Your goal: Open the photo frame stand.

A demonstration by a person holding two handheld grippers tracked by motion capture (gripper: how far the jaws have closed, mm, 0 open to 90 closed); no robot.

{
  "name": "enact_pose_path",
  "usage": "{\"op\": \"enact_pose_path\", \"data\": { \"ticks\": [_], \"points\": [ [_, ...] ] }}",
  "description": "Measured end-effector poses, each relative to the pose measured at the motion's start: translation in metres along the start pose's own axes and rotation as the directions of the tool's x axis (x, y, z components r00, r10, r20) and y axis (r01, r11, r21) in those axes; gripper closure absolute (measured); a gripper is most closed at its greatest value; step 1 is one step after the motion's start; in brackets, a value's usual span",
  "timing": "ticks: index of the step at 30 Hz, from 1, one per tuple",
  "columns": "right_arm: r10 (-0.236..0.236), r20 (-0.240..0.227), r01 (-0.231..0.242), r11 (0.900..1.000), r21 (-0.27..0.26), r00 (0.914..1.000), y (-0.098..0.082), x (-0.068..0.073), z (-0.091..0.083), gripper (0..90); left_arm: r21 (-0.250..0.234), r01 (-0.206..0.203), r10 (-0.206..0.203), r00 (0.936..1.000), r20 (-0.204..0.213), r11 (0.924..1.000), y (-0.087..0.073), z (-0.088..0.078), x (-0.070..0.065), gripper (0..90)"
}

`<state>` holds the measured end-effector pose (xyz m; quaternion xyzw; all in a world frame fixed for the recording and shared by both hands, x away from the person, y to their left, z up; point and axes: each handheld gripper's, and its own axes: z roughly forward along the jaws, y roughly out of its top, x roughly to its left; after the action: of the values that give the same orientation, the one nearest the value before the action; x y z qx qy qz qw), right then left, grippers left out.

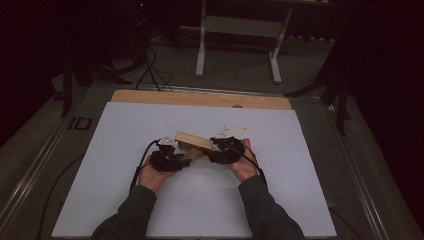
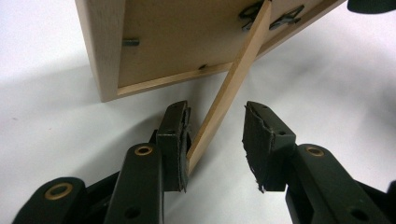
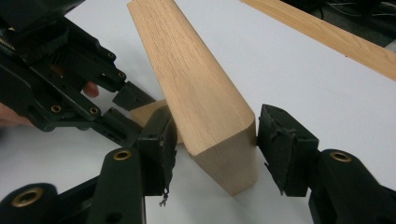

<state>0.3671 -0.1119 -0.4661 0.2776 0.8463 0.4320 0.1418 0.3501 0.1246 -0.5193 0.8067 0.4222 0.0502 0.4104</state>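
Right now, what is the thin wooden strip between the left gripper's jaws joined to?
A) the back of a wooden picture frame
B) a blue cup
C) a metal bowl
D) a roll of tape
A: in the left gripper view the thin wooden strip runs up to the back of the wooden picture frame, like a prop leg, with the left gripper set around its lower end.

frame (image 1: 192, 139): mid-table (image 1: 125, 200) | left gripper (image 1: 170, 159): at its left | right gripper (image 1: 220, 150): at its right
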Motion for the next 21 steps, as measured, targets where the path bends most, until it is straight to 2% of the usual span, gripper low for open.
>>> {"op": "enact_pose_path", "data": {
  "ticks": [9,21],
  "points": [
    [0.005,-0.018,-0.005,1.0,0.003,0.9998,-0.0063,0.0031,-0.001,45.1,0.002,-0.004,0.004,1.0,0.0,1.0,-0.0028,-0.0012,0.0006,62.6],
    [0.0,-0.018,0.0,1.0,0.011,0.9998,-0.0081,0.0062,-0.0018,44.2,-0.005,0.007,-0.007,0.9999,0.008,1.0,-0.0076,-0.0019,0.0001,62.0]
  ]
}}
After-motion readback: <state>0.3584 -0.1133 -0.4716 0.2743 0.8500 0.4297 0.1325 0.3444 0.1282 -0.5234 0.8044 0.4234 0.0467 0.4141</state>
